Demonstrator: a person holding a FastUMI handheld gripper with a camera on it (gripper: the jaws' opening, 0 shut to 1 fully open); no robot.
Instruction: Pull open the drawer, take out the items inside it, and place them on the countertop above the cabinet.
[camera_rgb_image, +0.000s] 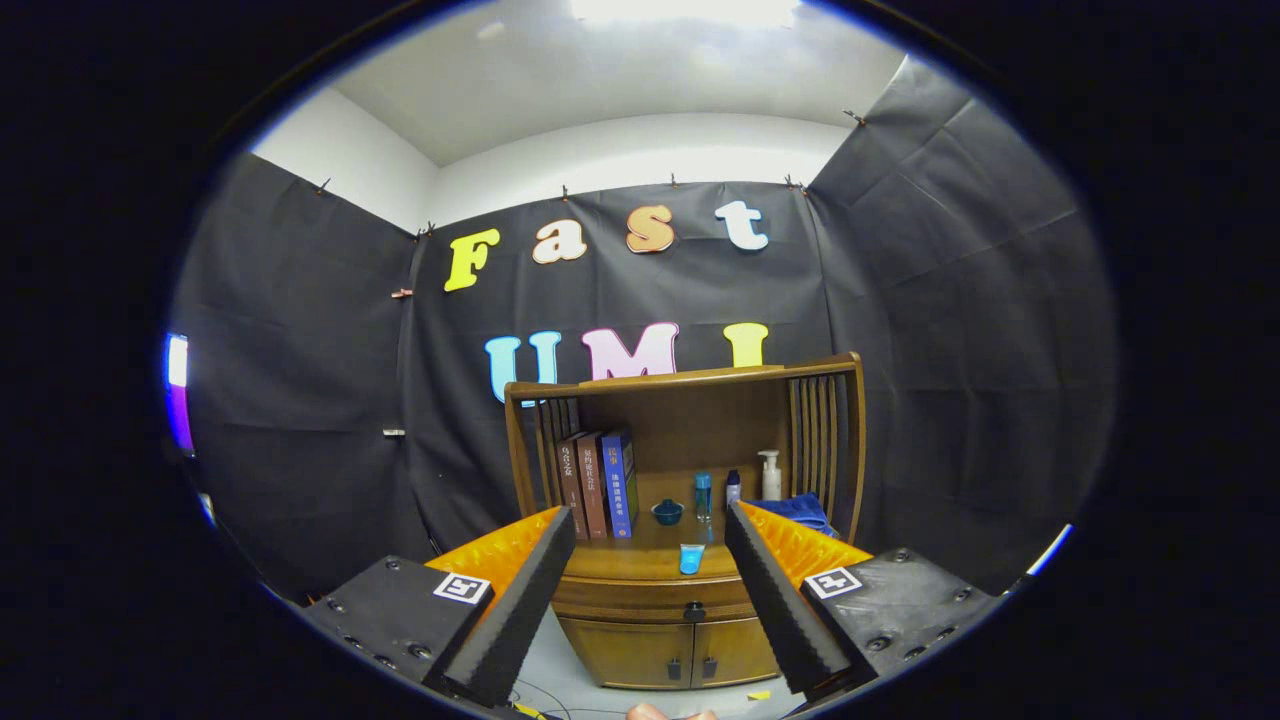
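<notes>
The brown wooden drawer sits closed, a small dark knob at its front. A blue tube lies on the desk above. The gripper is released, fingers wide apart and well short of the cabinet.

Three books stand upright at the left of the shelf; to their right sit a small dark bowl and a white pump bottle.

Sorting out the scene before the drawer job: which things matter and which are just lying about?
Job: drawer shut, its knob, countertop, gripper with jaws apart.

Lying about: books, small bowl, pump bottle, blue tube, blue cloth.
</notes>
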